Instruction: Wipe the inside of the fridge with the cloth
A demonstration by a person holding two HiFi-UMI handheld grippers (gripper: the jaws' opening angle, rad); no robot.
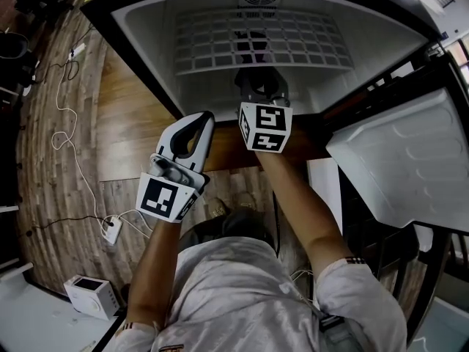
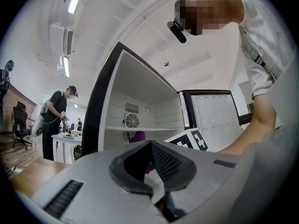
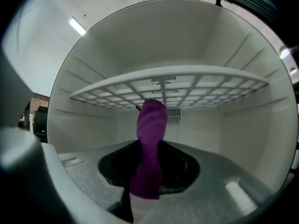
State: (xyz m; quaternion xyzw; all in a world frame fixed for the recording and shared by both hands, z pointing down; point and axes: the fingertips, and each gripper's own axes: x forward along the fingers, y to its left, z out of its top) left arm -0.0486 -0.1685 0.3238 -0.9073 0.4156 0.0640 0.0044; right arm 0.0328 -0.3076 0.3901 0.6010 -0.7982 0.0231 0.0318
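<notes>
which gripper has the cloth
The right gripper, shut on the purple cloth inside the fridge. The left gripper is shut on nothing, outside it.

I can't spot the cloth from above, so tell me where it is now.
The purple cloth is pinched upright in the right gripper, at the centre of the right gripper view. It is inside the fridge, below the white wire shelf.

You have two grey two-jaw grippers in hand: left gripper (image 2: 150,144), right gripper (image 3: 150,149). One purple fabric cloth (image 3: 152,120), frame centre. One white open fridge (image 1: 146,37), with one white wire grid shelf (image 1: 212,46) and one white door (image 1: 403,160), right of frame.
</notes>
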